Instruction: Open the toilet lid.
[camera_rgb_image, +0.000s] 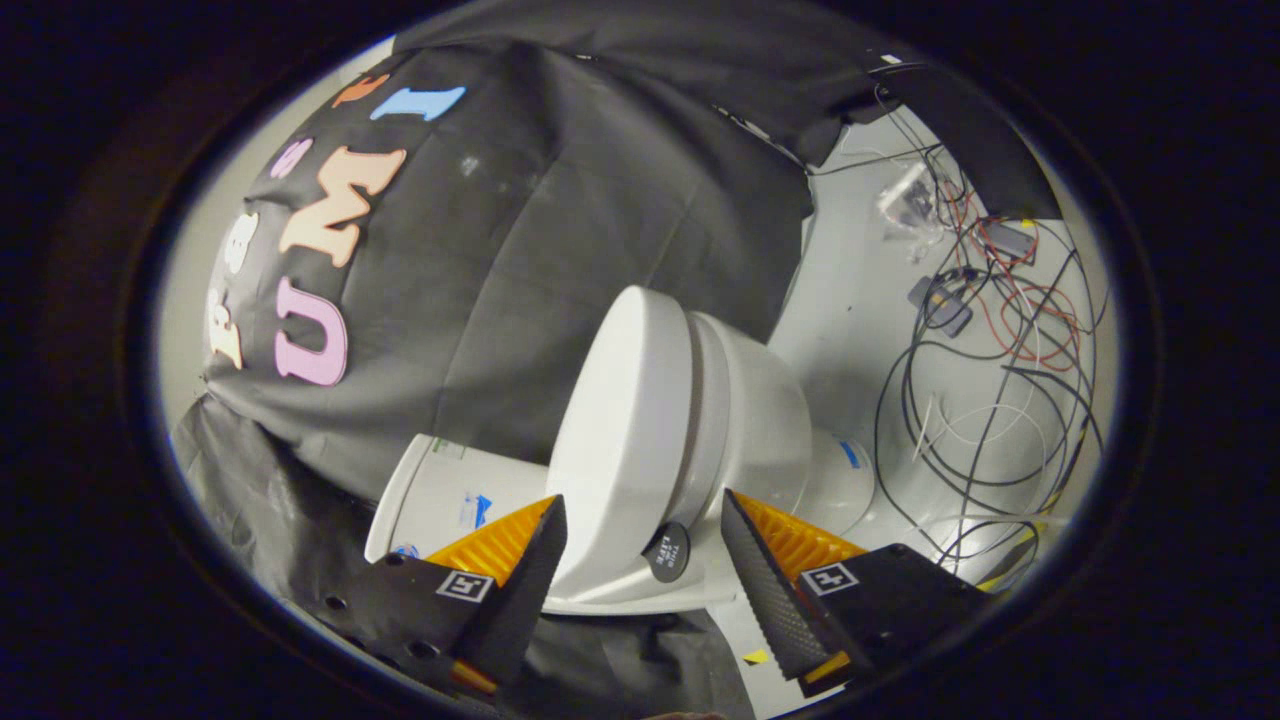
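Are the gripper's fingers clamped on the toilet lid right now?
No, the gripper is open, its fingers spread to either side of the toilet lid without pressing it.

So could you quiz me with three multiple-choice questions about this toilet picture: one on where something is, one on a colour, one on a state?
1. Where do the loose cables lie?
A. on the floor beyond the toilet
B. on the lid
C. between the fingers

2. What colour is the toilet?
A. blue
B. white
C. green

3. How is the gripper?
A. shut on the lid
B. shut, holding nothing
C. open

Answers:
1 A: the tangle lies on the pale floor past the bowl.
2 B: bowl, toilet lid and tank are all white.
3 C: the fingers stand spread, with the lid's edge between them and neither visibly pressing on it.
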